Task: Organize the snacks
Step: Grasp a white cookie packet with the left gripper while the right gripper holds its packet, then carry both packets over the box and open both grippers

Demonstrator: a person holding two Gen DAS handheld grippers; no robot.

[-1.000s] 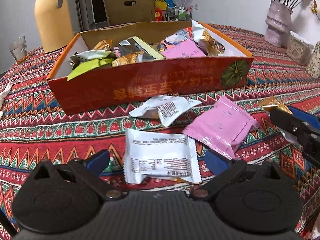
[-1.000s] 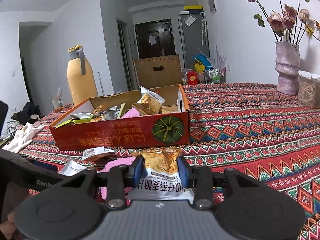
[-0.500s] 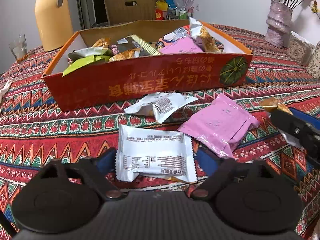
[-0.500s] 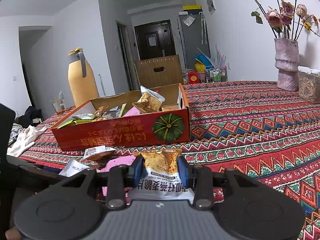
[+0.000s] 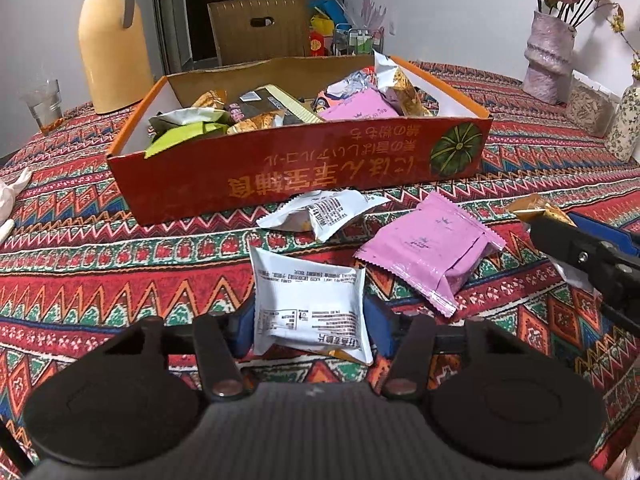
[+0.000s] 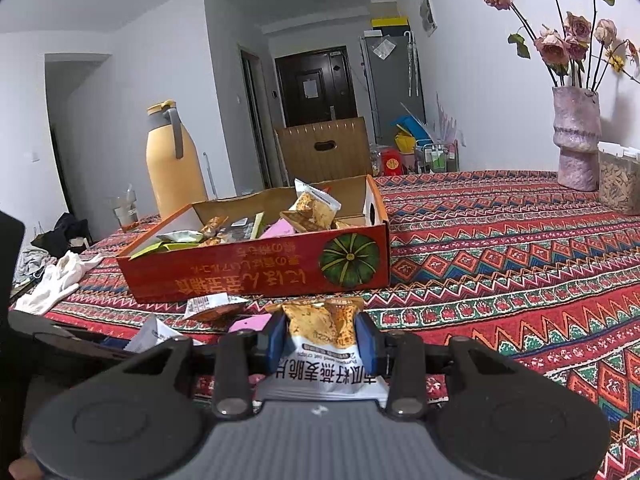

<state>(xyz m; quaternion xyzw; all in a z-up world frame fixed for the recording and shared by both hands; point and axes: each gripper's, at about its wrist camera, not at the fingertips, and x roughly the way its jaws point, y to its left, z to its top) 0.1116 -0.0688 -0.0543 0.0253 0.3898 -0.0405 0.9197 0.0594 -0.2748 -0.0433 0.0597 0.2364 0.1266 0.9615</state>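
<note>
We close left gripper [image 5: 310, 322] on white packet [image 5: 308, 304], table [image 5: 100, 276], 6 o'clock of red box [image 5: 304, 176]. Jaws just closing, pads touching packet edges. Right gripper [image 6: 322, 338] clamps crisps packet [image 6: 320, 320]. Risk: slick foil buckles, slips out during lift.

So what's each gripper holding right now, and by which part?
Left gripper, just closing, pinches the white snack packet by its side edges. Right gripper clamps the orange crisps packet mid-body.
</note>
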